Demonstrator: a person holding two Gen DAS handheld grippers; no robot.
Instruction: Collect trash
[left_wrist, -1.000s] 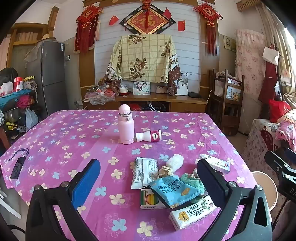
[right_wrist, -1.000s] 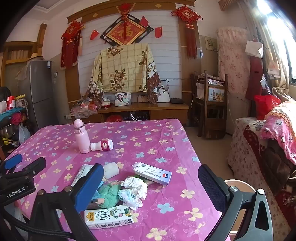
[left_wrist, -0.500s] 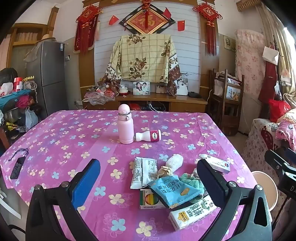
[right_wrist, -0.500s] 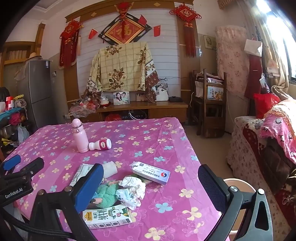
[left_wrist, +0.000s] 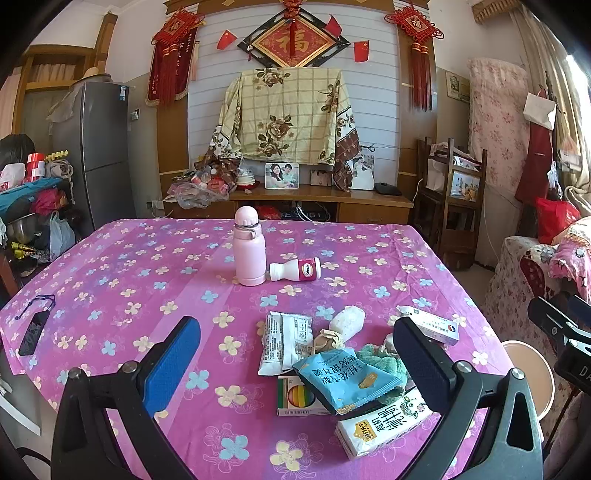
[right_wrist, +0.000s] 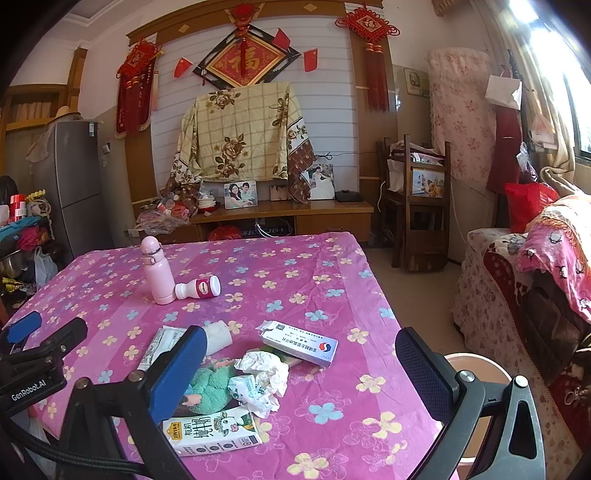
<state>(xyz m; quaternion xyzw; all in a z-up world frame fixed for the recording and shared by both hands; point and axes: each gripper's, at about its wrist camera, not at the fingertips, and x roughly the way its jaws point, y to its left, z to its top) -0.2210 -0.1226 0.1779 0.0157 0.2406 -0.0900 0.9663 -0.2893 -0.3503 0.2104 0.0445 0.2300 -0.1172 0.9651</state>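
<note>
Your left gripper (left_wrist: 295, 360) sits at the bottom of its frame with its jaws spread wide and nothing between them, hovering over the near edge of the table (left_wrist: 122, 266). Your right gripper (right_wrist: 295, 363) is spread just as wide and holds nothing; its dark body also shows at the right edge of the left view.

The trash lies in one heap in the lower centre of both frames. In the left view, a blue snack bag (left_wrist: 345, 380) lies on top of a small box with coloured shapes (left_wrist: 295, 400) and overlaps a milk carton (left_wrist: 384, 424) at lower right. Just above it are a white wrapper (left_wrist: 284, 341), a brown paper wad (left_wrist: 327, 339) and a white roll (left_wrist: 347, 319). A green cloth (left_wrist: 380, 356) peeks out beside the right finger.

In the right view, crumpled white paper (right_wrist: 264, 380) rests against the green cloth, with a long white box (right_wrist: 299, 341) just above it and the milk carton toward the bottom.

Farther up the table, well apart from the heap, a pink flask (left_wrist: 248, 247) stands upright with a small red-and-white bottle (left_wrist: 295, 268) lying on its side touching it. A round bin (right_wrist: 476, 369) shows below the table's right edge.
</note>
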